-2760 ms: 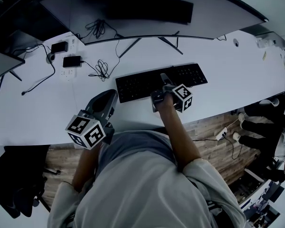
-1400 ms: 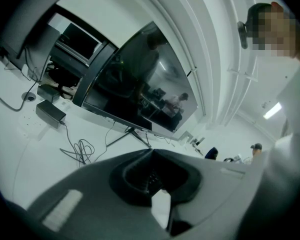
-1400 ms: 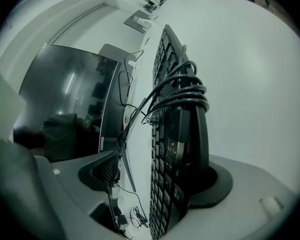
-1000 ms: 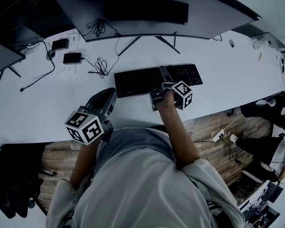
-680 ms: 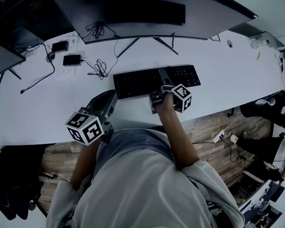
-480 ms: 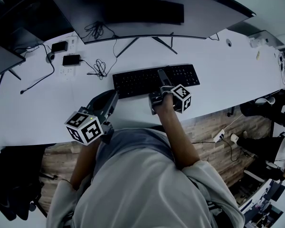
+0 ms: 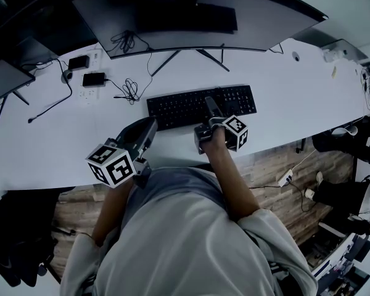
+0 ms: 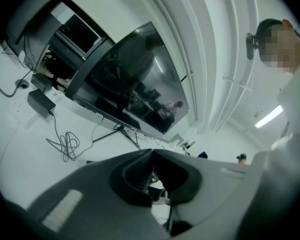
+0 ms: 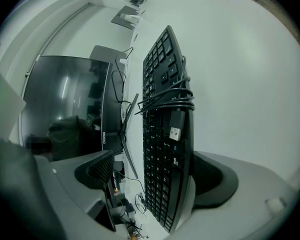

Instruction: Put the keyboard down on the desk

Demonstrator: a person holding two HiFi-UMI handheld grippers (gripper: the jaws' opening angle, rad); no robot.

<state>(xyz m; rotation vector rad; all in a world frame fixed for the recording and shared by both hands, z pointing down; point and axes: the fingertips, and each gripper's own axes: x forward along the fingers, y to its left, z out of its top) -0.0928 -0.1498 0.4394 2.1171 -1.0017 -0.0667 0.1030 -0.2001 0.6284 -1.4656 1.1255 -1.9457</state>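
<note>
Black keyboard [image 7: 179, 108] lay flat on the white tabletop [image 7: 283, 103], long side parallel to the near edge. All places below taken from the keyboard.

Right tongs [image 7: 208, 103]: reached over it from the near side, a little right of its middle. In the right gripper view the tongs [image 9: 155, 171] stood wide. The keyboard [image 9: 162, 149] sat between them, close against one jaw, with a clear gap to the ribbed pad of the other. Not clamped. A cable [image 9: 170, 96] was wound round the keyboard's body, its USB plug [image 9: 176, 129] lying loose over the keys.

Left tongs [image 7: 149, 125]: near side of the keyboard, off its left end, apart from it. In the left gripper view the tongs [image 8: 152, 154] were closed tip to tip, with nothing between them.

Beyond the keyboard stood a wide curved monitor [image 7: 265, 23], its stand legs splayed on the tabletop just behind the keys. Beyond the left end lay a tangle of loose cord [image 7: 131, 91]. Farther left lay two small dark boxes [image 7: 94, 79] on a white strip.
</note>
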